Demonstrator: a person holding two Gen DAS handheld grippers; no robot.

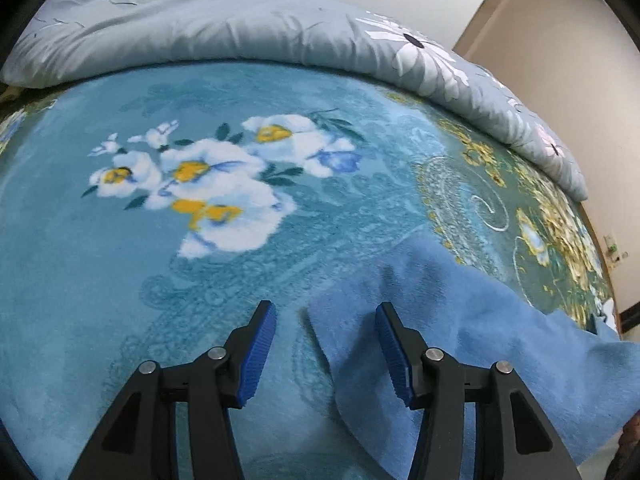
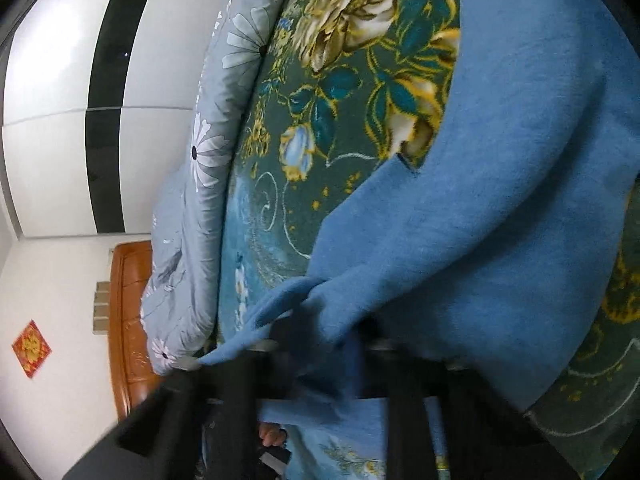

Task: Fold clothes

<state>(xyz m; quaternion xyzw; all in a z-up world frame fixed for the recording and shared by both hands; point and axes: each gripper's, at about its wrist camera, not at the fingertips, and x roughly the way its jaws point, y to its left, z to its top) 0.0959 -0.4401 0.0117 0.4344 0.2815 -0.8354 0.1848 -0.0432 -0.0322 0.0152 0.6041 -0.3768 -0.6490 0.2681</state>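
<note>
Lying between parted left tool [image 1: 326,350], blue garment [image 1: 460,344], right tool [image 2: 320,344] clamping it.

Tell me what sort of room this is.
Most likely a bedroom: a bed spread with a floral blanket, a rolled grey quilt along its far edge, and a wooden headboard against the wall.

- My left gripper [image 1: 326,312]: 2 black angular fingers [image 1: 404,340], each lined with a blue ribbed pad [image 1: 260,354].
- 4 round silver pivot pins [image 1: 217,353] show across the black linkage arms.
- My right gripper [image 2: 320,344]: black body, blurred; its details are unreadable.
</note>
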